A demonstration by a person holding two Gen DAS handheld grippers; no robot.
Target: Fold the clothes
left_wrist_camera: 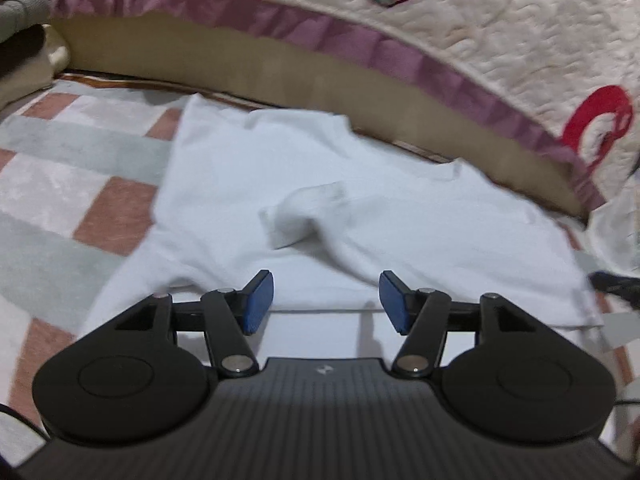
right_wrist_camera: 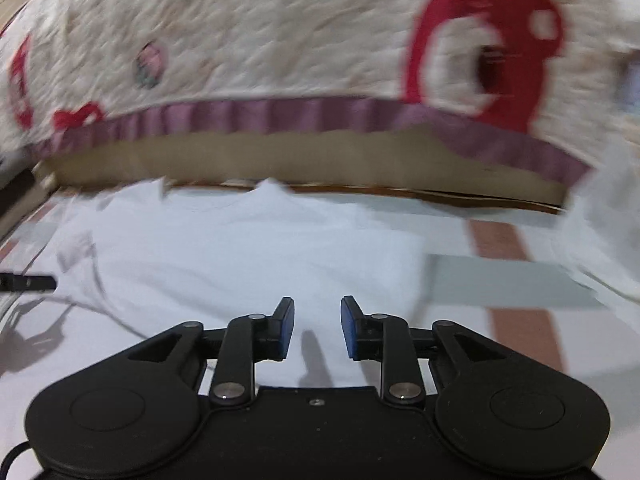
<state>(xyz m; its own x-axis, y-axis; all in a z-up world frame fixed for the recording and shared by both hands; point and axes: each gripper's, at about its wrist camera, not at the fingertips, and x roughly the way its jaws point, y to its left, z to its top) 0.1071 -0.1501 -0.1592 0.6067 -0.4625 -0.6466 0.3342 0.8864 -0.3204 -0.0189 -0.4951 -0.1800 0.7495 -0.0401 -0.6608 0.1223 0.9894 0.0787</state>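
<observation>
A white T-shirt (left_wrist_camera: 224,184) lies spread on a checked rug (left_wrist_camera: 60,184), with a raised wrinkle near its middle. My left gripper (left_wrist_camera: 326,300) hovers open over the shirt's near edge, blue pads apart, nothing between them. In the right wrist view the same white T-shirt (right_wrist_camera: 240,248) fills the floor ahead. My right gripper (right_wrist_camera: 318,328) hangs open just above the cloth, empty. The other gripper's black tip (right_wrist_camera: 28,282) shows at the left edge of that view.
A quilted bedspread (left_wrist_camera: 480,20) with red and strawberry motifs and a purple ruffle (left_wrist_camera: 320,28) hangs over a tan bed base (left_wrist_camera: 280,76) right behind the shirt. The rug (right_wrist_camera: 516,276) continues to the right. Dark clothing (left_wrist_camera: 20,44) sits at far left.
</observation>
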